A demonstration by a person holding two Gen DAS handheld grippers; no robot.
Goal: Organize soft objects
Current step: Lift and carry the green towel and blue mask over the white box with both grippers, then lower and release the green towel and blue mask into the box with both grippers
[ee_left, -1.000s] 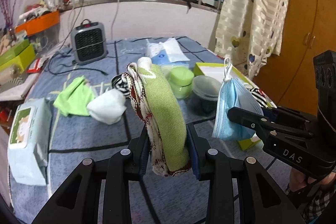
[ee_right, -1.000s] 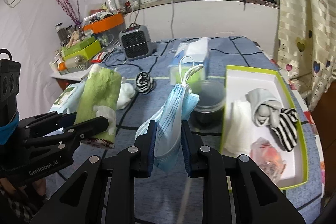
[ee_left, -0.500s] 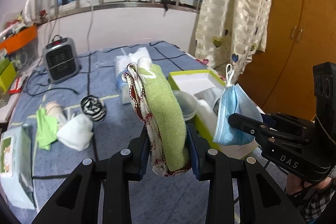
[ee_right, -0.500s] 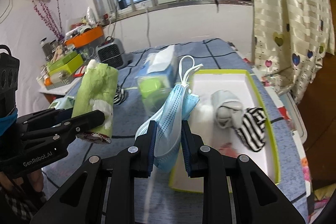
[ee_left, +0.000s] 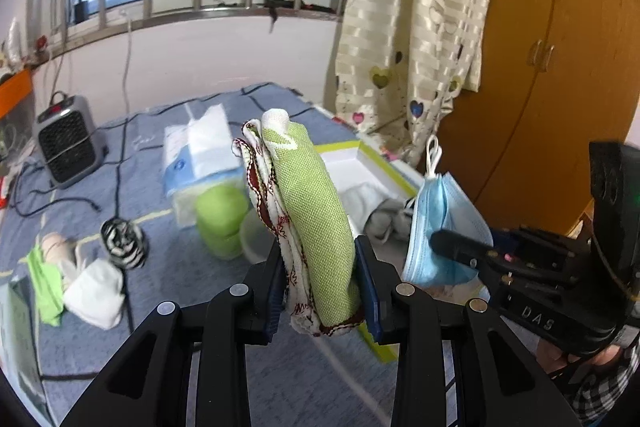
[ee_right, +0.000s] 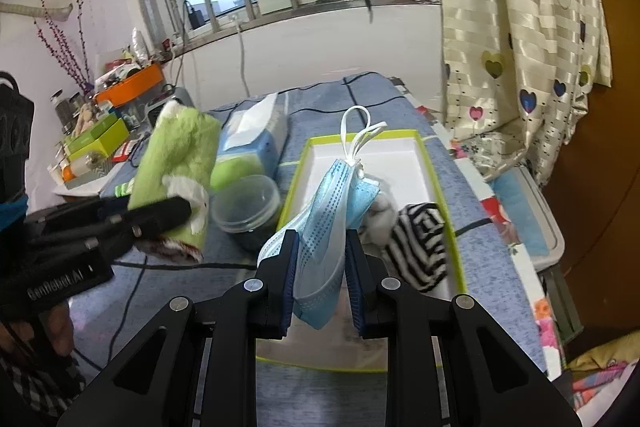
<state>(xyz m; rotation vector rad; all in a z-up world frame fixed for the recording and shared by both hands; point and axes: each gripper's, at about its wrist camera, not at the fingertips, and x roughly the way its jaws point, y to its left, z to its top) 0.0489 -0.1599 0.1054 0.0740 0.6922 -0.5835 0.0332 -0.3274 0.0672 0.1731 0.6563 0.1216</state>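
The shallow white box with a lime-green rim already holds 2 bundles (1 grey, 1 striped), while the left gripper clamps a folded green cloth, the right gripper pinches a blue face mask above it, and more cloths wait on the bedspread.

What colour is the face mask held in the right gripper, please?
Light blue with white ear loops; the face mask in the right gripper shows best in the right wrist view.
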